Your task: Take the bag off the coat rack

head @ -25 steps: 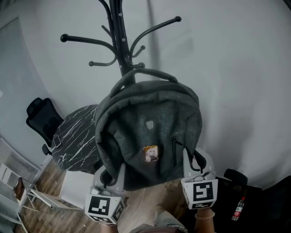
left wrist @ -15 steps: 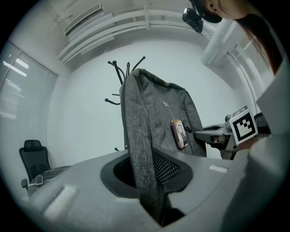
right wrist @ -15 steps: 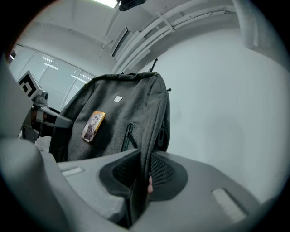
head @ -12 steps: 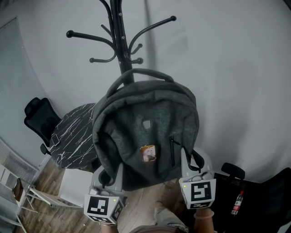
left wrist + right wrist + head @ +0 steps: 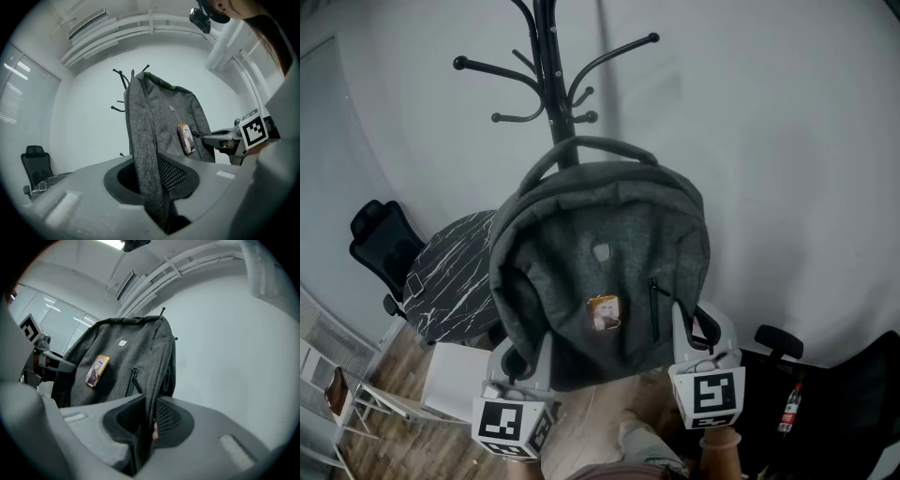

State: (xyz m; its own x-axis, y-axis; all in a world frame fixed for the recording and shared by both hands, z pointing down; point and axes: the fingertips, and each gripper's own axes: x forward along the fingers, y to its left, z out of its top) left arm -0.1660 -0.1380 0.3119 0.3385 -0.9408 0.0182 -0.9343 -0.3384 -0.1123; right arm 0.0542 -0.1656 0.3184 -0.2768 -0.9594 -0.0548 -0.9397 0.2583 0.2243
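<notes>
- The grey bag point(image 5: 600, 253) fills the middle of the head view. It is held upright in the air, with the coat rack point(image 5: 551, 84) behind it at 12 o'clock.
- The left gripper point(image 5: 523, 364), at the bag's 7 o'clock, is clenched on the bag. In the left gripper view a fold of its grey side fabric point(image 5: 150, 159) runs down between the jaws and is pinched there.
- The right gripper point(image 5: 701, 333), at the bag's 5 o'clock, is likewise clenched on the bag. In the right gripper view the jaws press on its dark lower edge point(image 5: 143, 427).
- The top handle point(image 5: 581, 148) arches at the bag's 12 o'clock. No hook shows through the loop, and only the rack's pole passes behind it.
- The rack's hooks spread above the handle from 10 to 2 o'clock and look bare. From the left gripper view the rack point(image 5: 123, 77) stands behind the bag point(image 5: 164, 117), not in it.
- Judged from this, the unhooking looks done, with the bag's weight borne by the two grippers alone.
- What seems left is to carry the bag clear of the pole and set it somewhere. The marble tabletop point(image 5: 455, 281) lies at the bag's 8 o'clock, but the task names no spot.
</notes>
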